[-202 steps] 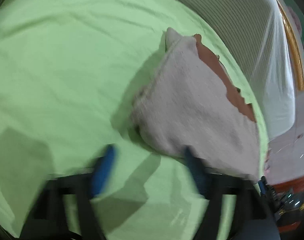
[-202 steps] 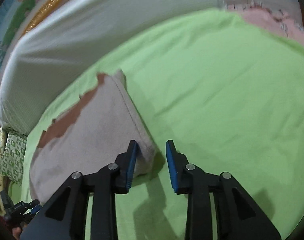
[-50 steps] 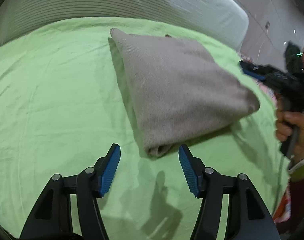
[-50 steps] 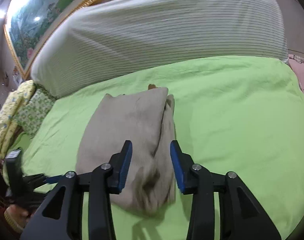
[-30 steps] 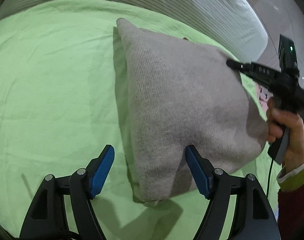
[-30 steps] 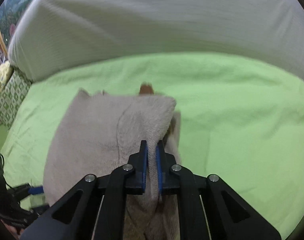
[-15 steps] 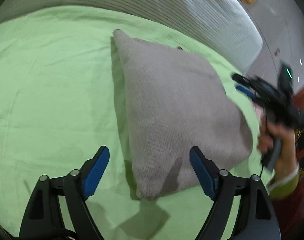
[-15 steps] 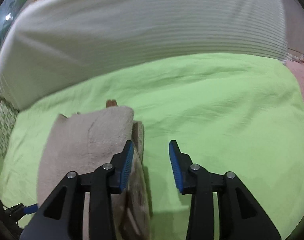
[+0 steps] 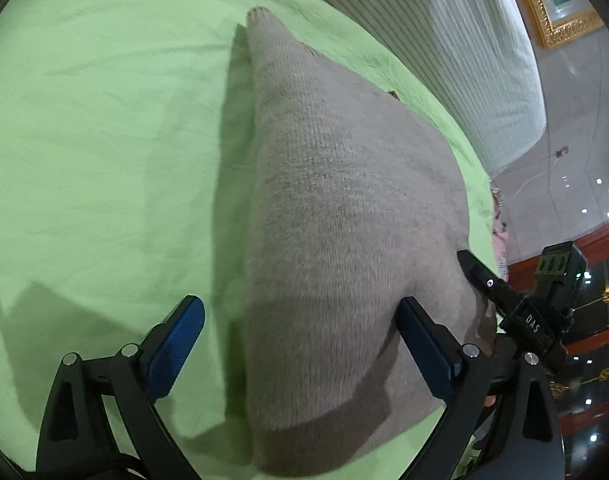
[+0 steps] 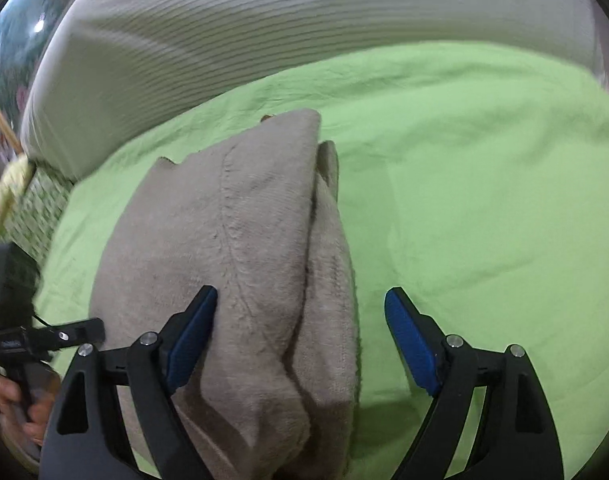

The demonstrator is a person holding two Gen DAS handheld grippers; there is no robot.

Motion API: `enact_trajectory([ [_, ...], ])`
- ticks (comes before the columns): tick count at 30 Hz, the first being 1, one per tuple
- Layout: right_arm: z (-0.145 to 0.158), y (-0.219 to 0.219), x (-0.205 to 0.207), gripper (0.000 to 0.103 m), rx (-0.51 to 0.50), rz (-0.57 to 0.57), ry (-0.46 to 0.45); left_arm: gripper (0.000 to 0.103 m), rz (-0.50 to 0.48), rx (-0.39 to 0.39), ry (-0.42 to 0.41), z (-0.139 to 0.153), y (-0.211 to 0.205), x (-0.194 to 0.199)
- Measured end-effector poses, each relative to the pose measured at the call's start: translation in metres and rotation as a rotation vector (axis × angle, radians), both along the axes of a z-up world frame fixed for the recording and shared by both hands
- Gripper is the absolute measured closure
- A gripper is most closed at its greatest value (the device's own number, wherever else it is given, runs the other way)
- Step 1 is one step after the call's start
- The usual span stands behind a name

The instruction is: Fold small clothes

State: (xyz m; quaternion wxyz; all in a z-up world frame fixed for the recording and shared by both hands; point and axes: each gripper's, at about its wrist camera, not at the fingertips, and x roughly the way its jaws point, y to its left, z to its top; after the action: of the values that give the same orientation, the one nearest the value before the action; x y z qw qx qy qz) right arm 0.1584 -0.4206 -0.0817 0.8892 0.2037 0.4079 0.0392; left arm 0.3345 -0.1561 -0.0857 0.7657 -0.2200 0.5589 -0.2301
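Note:
A folded beige knit garment [image 9: 344, 220] lies on the green bed sheet [image 9: 104, 140]. My left gripper [image 9: 300, 340] is open, its blue pads on either side of the garment's near folded edge. In the right wrist view the garment [image 10: 240, 232] shows stacked layers with an open side edge. My right gripper [image 10: 300, 328] is open wide over that near end, its left pad against the top layer and its right pad over bare sheet [image 10: 464, 180]. The right gripper also shows in the left wrist view [image 9: 508, 300], at the garment's right corner.
A large white striped pillow [image 10: 284, 28] lies along the far side of the bed. A yellow and green patterned cushion [image 10: 20, 208] sits at the left. A gold picture frame [image 9: 544, 8] hangs on the wall. The bed edge drops off at the right [image 9: 492, 216].
Both grippers have moved closer over the garment's near end. The right gripper, shut on a layer a second ago, has opened wider. The garment lies flat.

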Motion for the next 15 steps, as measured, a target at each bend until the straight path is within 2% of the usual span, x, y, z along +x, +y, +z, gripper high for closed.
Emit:
enact_trajectory([
  [2,-0.001,-0.001,0.002,0.018,0.02,0.014,0.006,0.006,-0.01,-0.054,0.015,-0.01,-0.006,0.011],
  [4,-0.003,-0.002,0.006,0.019,0.061,0.024,0.017,0.014,-0.02,-0.089,0.008,-0.013,-0.009,0.018],
  [5,-0.005,-0.003,0.009,0.027,0.091,0.031,0.021,0.025,-0.031,-0.122,0.003,-0.013,-0.011,0.019],
  [6,-0.007,-0.001,0.011,0.035,0.131,0.045,0.02,0.03,-0.025,-0.125,0.0,-0.012,-0.012,0.019],
  [7,-0.008,-0.001,0.011,0.053,0.187,0.061,0.021,0.034,-0.02,-0.125,-0.009,-0.011,-0.011,0.019],
  [8,-0.008,0.001,0.01,0.057,0.221,0.055,0.024,0.045,-0.02,-0.13,-0.029,-0.008,-0.009,0.017],
  [9,-0.006,0.005,0.01,0.06,0.206,0.053,0.02,0.055,-0.02,-0.134,-0.057,-0.001,-0.007,0.012],
  [12,0.016,0.028,-0.002,0.068,0.141,0.054,-0.027,0.058,-0.027,-0.077,-0.131,0.024,-0.001,-0.004],
  [14,0.031,0.043,-0.012,0.071,0.172,0.082,-0.069,0.058,-0.013,-0.038,-0.184,0.044,0.011,-0.018],
  [15,0.035,0.05,-0.014,0.071,0.179,0.093,-0.081,0.059,-0.004,-0.042,-0.203,0.054,0.024,-0.027],
])
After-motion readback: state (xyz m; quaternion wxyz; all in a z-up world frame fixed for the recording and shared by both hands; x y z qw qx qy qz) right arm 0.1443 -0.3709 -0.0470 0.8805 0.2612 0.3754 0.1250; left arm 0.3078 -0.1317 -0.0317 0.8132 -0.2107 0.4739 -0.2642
